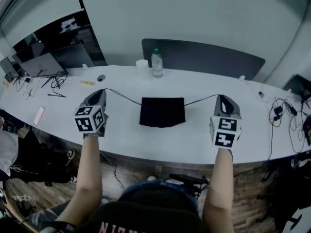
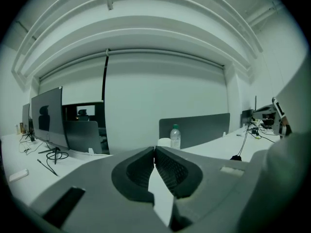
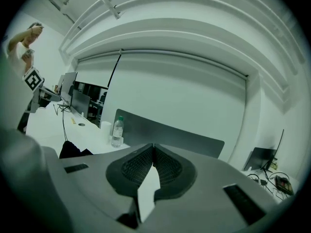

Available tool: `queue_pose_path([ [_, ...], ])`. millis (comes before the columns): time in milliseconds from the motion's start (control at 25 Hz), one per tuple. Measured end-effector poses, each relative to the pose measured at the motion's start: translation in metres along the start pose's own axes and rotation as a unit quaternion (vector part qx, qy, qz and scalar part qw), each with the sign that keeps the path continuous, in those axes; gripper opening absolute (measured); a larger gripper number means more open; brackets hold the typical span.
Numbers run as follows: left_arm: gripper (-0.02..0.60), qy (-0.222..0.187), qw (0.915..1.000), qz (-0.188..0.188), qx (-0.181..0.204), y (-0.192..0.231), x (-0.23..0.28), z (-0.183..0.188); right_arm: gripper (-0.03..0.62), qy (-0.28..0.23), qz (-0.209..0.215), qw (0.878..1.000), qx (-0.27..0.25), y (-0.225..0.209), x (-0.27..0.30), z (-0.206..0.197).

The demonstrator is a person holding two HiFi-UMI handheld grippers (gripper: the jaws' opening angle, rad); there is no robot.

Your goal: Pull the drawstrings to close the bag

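The bag (image 1: 162, 111) lies on the table (image 1: 194, 142) midway between both tools, its left cord (image 1: 127, 97) stretching sideways to the left gripper (image 1: 103, 91), its right cord (image 1: 201, 99) to the right gripper (image 1: 221, 97), each pinching its cord.

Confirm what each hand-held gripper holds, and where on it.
The left hand-held gripper pinches the left drawstring at its outer end; the right hand-held gripper, the right drawstring at its outer end. The black bag itself is unheld.

Open-plan office. Long white bench (image 1: 194, 144), grey divider panel (image 1: 204, 57) along its far edge. Monitors (image 2: 46, 118) toward the left end, loose cables (image 1: 286, 113) at the right. Wood-look floor (image 1: 29, 191).
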State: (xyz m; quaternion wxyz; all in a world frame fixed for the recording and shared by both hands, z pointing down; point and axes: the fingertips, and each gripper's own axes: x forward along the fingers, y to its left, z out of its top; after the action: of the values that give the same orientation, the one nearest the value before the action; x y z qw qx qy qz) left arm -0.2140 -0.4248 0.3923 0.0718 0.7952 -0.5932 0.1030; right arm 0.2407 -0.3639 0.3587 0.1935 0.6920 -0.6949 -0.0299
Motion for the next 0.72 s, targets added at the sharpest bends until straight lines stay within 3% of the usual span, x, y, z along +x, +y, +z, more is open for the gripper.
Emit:
queue_pose_path([
  [720,0.009,-0.056,0.996,-0.058,0.038,-0.08,-0.009,0.043,0.003,-0.039,0.063,0.997,0.0,0.066,-0.01,0.032],
])
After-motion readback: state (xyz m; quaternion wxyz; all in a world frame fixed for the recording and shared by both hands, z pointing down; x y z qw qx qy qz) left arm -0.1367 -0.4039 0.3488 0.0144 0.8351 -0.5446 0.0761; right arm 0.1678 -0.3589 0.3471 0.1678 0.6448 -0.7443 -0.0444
